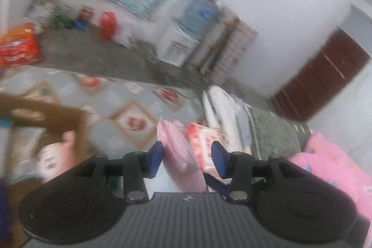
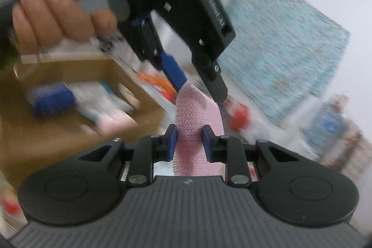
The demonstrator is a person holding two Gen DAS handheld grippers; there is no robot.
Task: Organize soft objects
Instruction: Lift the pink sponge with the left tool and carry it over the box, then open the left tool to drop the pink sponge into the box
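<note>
The pink cloth [image 2: 197, 131] stood between the fingers [image 2: 171, 143] of the right gripper [image 2: 189, 143], its far end between the fingers of the left gripper [image 2: 200, 90] above. A cardboard box [image 2: 69, 90] lay to the left, packets inside it. Behind, to the right, a water dispenser [image 1: 186, 36] stood against the wall.

I am holding my right gripper [image 2: 188, 143] clamped, both pads pressing on the pink cloth [image 2: 197, 131] between them. My left gripper [image 1: 187, 159] is standing parted, pads clear of the cloth's far end. My left hand [image 2: 55, 13] is gripping its handle.
</note>
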